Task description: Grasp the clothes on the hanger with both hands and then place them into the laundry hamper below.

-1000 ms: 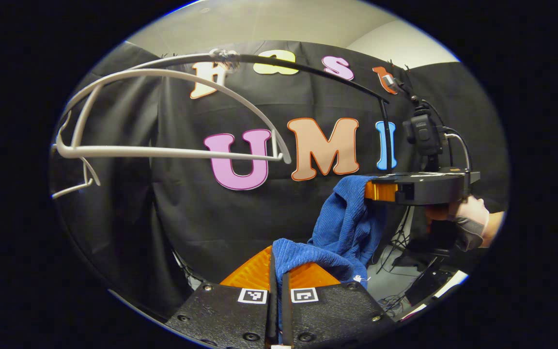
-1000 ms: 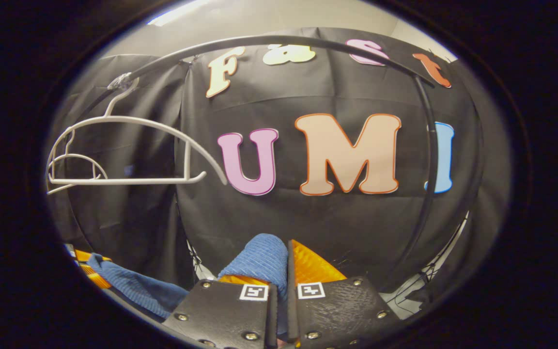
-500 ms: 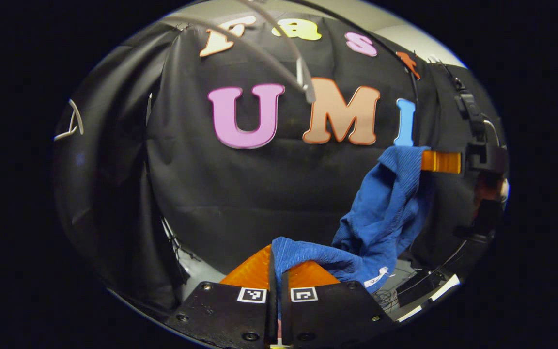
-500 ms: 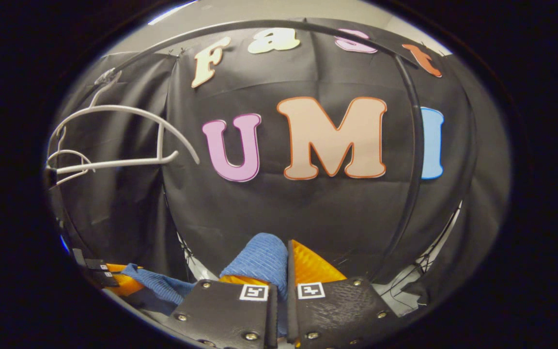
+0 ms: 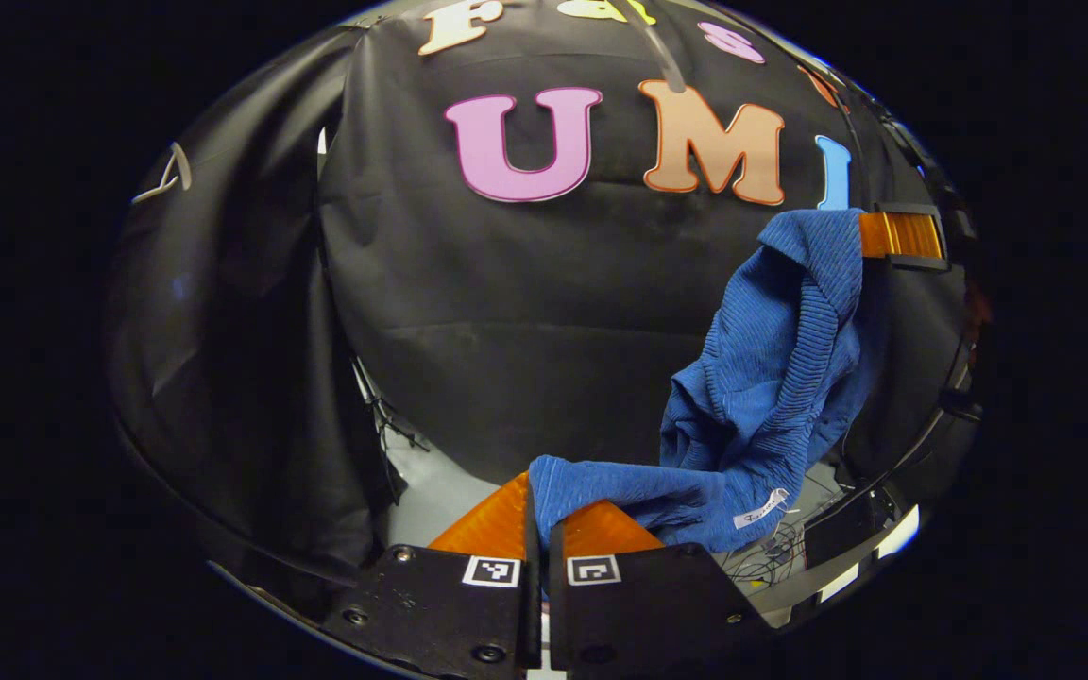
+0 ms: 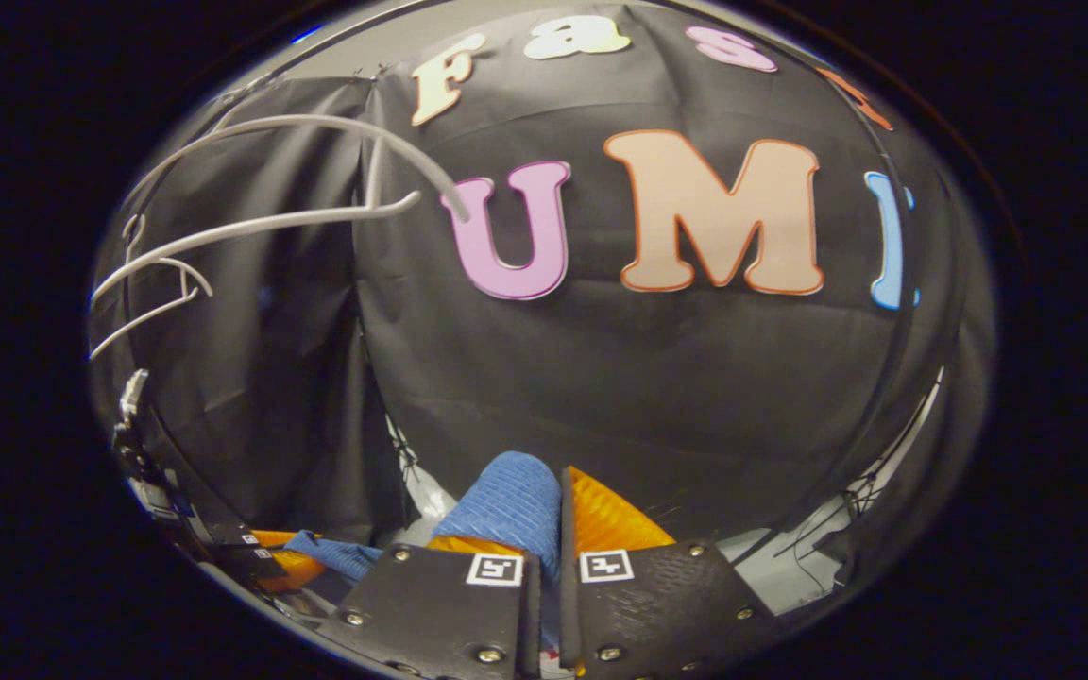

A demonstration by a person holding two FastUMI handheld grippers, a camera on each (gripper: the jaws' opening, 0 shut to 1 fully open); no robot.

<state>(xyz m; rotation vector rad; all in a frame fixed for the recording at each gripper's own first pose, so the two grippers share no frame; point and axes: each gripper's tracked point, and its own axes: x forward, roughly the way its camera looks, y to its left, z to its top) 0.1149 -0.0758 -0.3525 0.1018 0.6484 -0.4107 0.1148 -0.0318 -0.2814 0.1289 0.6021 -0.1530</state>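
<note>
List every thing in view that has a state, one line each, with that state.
left gripper: shut on the blue garment.
right gripper: shut on the blue garment.
blue garment: off the hanger, slung between the two grippers, sagging in folds.
hanger: bare, tilted.

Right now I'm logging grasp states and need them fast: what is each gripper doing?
Left gripper: closed on the blue garment.
Right gripper: closed on the same blue garment, which hangs between the two.
</note>
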